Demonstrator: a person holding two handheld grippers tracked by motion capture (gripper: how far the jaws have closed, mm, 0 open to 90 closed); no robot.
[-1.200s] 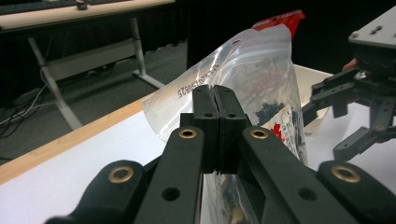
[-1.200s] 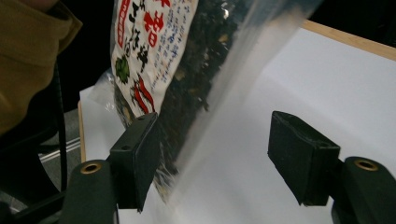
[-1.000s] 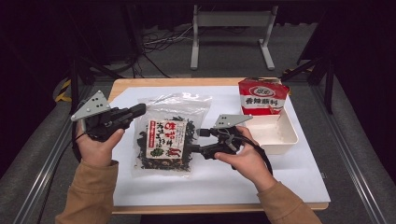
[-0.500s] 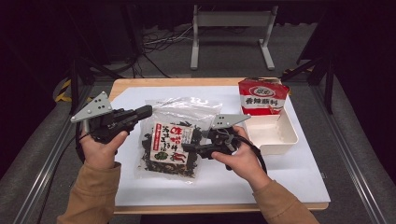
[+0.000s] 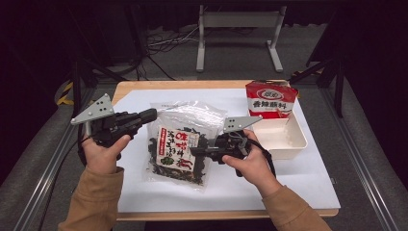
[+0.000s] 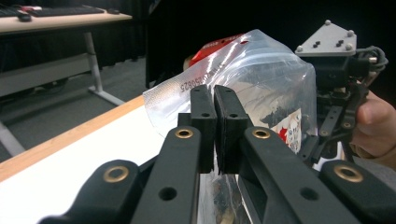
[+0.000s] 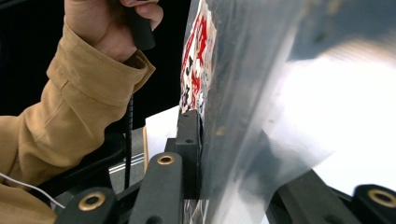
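The clear bag of dried seaweed (image 5: 177, 144) sits toward the middle of the surface (image 5: 288, 187), nearer the left edge than the right, its top raised off the white sheet and its lower end resting on it. The left gripper (image 5: 150, 114) is clamped on the bag's upper left edge; in the left gripper view its pads (image 6: 215, 126) are pressed together with the film pinched between them. The right gripper (image 5: 196, 151) has just been closing on the bag's right side, and in the right gripper view the film stands between its jaws against one pad (image 7: 189, 144) (whether the other pad presses yet I cannot tell). So the bag is held at one side and nearly taken at the other. What seems left is lifting it, perhaps toward the white tray (image 5: 293, 144) at the right edge, where a red packet (image 5: 270, 98) leans.
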